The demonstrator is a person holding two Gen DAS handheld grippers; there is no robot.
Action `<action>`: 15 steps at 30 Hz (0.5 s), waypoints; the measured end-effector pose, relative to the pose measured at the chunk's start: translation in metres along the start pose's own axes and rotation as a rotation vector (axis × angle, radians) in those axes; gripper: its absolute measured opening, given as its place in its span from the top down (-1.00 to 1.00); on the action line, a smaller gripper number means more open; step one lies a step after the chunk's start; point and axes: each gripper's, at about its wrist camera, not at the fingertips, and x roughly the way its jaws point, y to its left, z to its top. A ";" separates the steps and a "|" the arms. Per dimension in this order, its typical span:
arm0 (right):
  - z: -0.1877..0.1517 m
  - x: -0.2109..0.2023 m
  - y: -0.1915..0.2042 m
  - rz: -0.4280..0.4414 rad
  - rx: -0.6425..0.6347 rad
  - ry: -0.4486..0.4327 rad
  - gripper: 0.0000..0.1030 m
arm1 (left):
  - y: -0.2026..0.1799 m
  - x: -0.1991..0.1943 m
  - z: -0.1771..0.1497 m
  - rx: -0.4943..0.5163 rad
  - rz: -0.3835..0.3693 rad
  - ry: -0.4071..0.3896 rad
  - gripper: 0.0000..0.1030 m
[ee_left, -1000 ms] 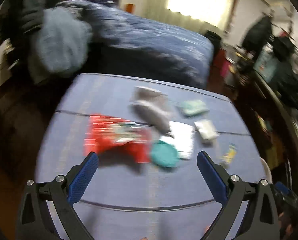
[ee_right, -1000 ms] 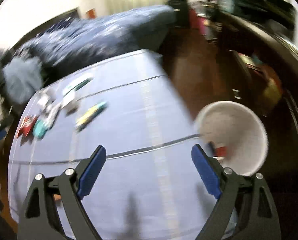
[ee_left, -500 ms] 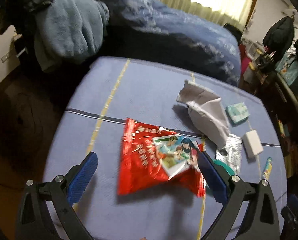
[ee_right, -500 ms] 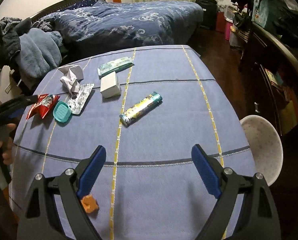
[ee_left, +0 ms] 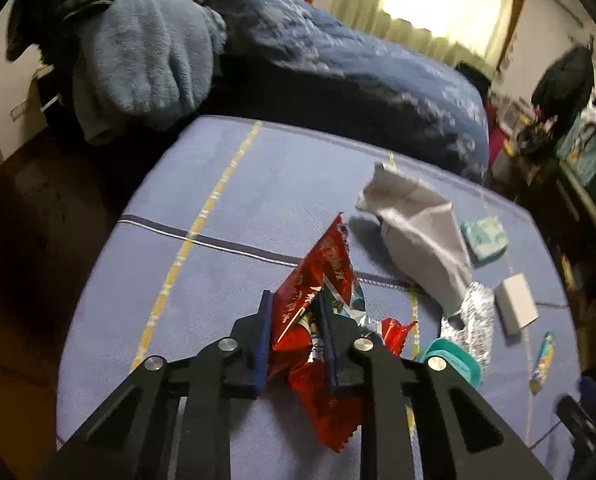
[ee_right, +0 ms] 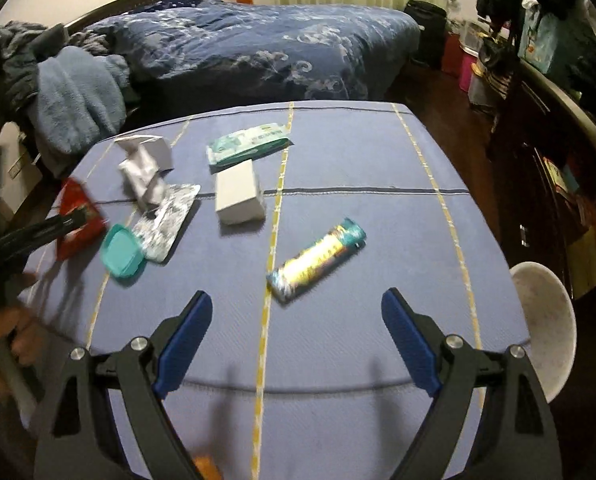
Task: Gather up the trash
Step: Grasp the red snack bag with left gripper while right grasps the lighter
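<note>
My left gripper (ee_left: 294,312) is shut on a red snack wrapper (ee_left: 321,276), crumpled between its blue pads over the blue tablecloth (ee_left: 226,216). The wrapper also shows in the right wrist view (ee_right: 76,216), with the left gripper (ee_right: 72,218) on it. Crumpled white paper (ee_left: 413,224), a silver blister pack (ee_left: 469,320), a teal lid (ee_left: 453,360), a white box (ee_left: 517,308), a green tissue pack (ee_left: 483,236) and a blue-yellow candy wrapper (ee_right: 317,260) lie on the table. My right gripper (ee_right: 296,336) is open and empty above the table's near edge, just short of the candy wrapper.
A white round bin (ee_right: 545,324) stands off the table's right edge. A bed with a blue duvet (ee_right: 266,44) lies behind the table, a pile of blue clothes (ee_left: 138,52) at the left. Dark furniture (ee_right: 557,152) runs along the right.
My left gripper has closed on the red wrapper, crumpling it and standing it on edge. My right gripper has moved forward toward the candy wrapper.
</note>
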 end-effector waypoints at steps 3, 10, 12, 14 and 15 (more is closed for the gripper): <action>0.010 0.023 -0.002 -0.009 0.056 0.043 -0.53 | 0.014 -0.024 0.002 -0.046 -0.003 -0.055 0.59; 0.018 0.045 0.004 -0.073 0.106 0.062 0.11 | 0.038 -0.063 0.004 -0.079 -0.003 -0.120 0.58; 0.020 0.046 0.006 -0.081 0.098 0.052 0.35 | 0.040 -0.069 0.003 -0.082 -0.010 -0.125 0.58; 0.020 0.046 0.005 -0.076 0.094 0.050 0.49 | 0.039 -0.074 0.002 -0.081 -0.025 -0.126 0.58; 0.019 0.045 0.003 -0.070 0.094 0.052 0.53 | 0.038 -0.076 0.001 -0.079 -0.037 -0.127 0.58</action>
